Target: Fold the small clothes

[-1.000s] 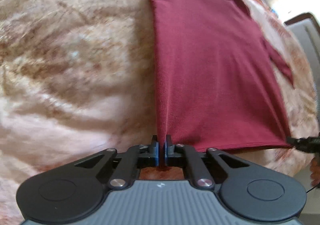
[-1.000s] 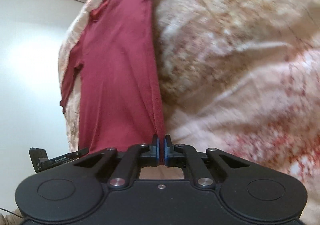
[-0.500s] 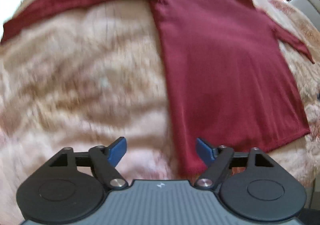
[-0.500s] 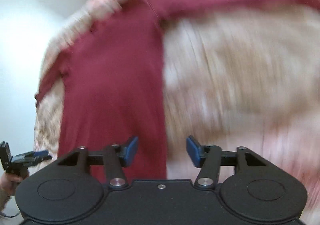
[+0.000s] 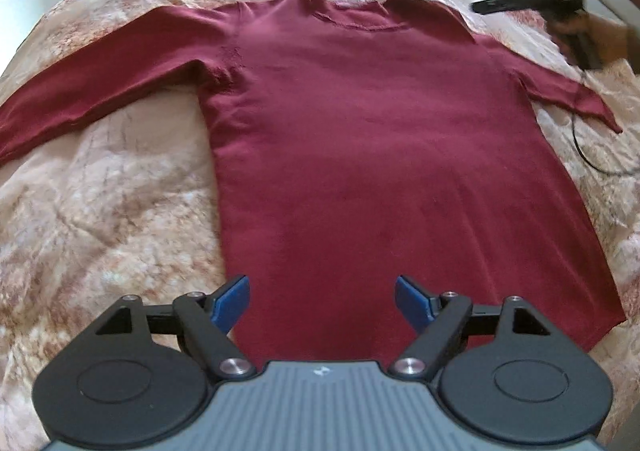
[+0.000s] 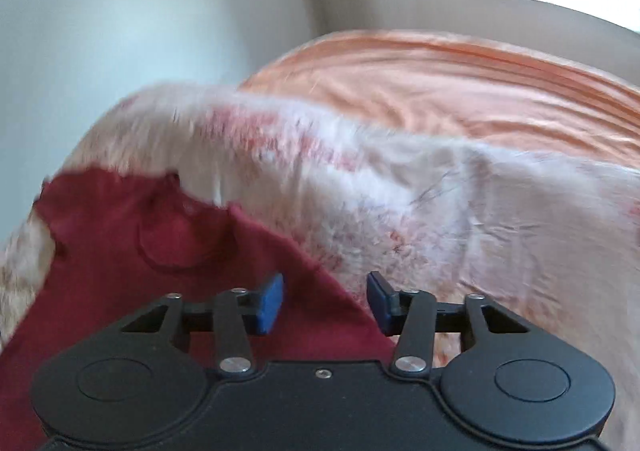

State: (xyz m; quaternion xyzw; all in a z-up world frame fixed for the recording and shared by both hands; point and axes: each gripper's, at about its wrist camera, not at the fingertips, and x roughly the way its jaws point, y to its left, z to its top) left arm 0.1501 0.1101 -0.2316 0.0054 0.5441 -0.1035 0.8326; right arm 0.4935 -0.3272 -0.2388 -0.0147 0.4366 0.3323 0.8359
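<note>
Item: long-sleeved maroon shirt (image 5: 360, 139), soft fine knit, spread flat on a bed with a cream-and-rust patterned blanket (image 5: 100, 219); an orange sheet (image 6: 460, 83) lies beyond. In the left wrist view its long axis runs from the hem at bottom centre to the collar at top centre, sleeves reaching to the left and right edges. The left gripper (image 5: 322, 297) hovers over the hem, blue pads wide apart, nothing between them. The right gripper (image 6: 324, 301) is nearer the collar and right shoulder: its jaws, having just been closing, stand partly apart with the shoulder edge seemingly below them, though blur makes contact uncertain. Next fold probably starts at that shoulder or sleeve.
</note>
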